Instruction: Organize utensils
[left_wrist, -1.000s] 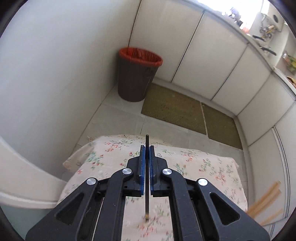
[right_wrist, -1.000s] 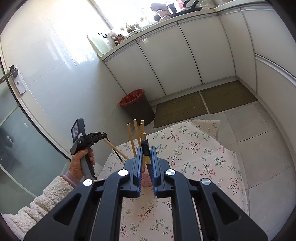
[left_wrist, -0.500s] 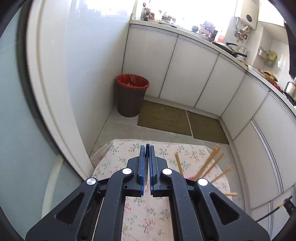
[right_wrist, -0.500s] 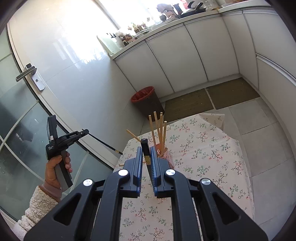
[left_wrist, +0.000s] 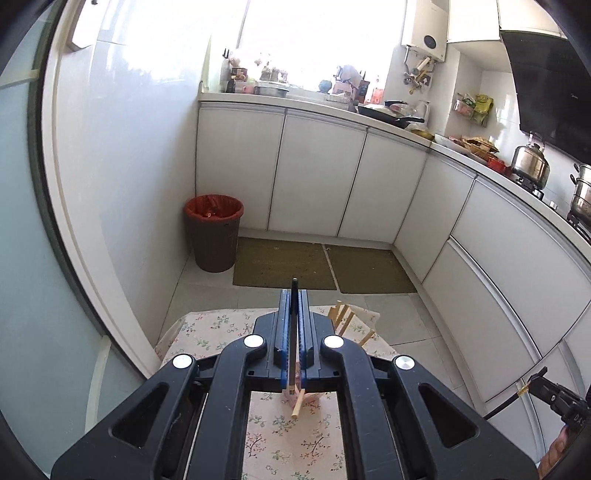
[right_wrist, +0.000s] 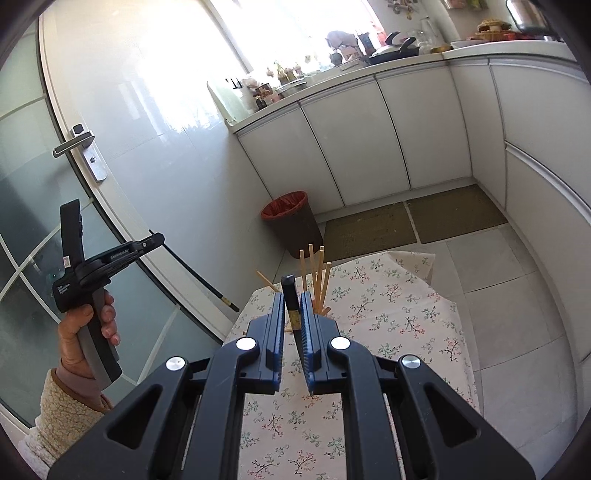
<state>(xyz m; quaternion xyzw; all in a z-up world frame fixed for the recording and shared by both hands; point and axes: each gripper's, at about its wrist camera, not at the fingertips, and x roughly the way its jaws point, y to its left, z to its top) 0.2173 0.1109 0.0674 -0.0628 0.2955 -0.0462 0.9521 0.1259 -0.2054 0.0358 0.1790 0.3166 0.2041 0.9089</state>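
Table (right_wrist: 388, 314): covered in floral cloth, bearing the holder.
Bin (left_wrist: 214, 236): brown, red liner inside, standing on the floor by the wall.
Holder (right_wrist: 325, 311): pink, mostly hidden behind the fingers, several wooden chopsticks (right_wrist: 313, 273) upright and splayed inside.
Left gripper (left_wrist: 294, 332): clamped on a dark chopstick (left_wrist: 294, 295).
Right gripper (right_wrist: 291, 325): clamped on another black chopstick (right_wrist: 290, 295).

Both wrist cameras look down from well above, sharing the floral table (left_wrist: 207, 332) and bin (right_wrist: 291, 221).
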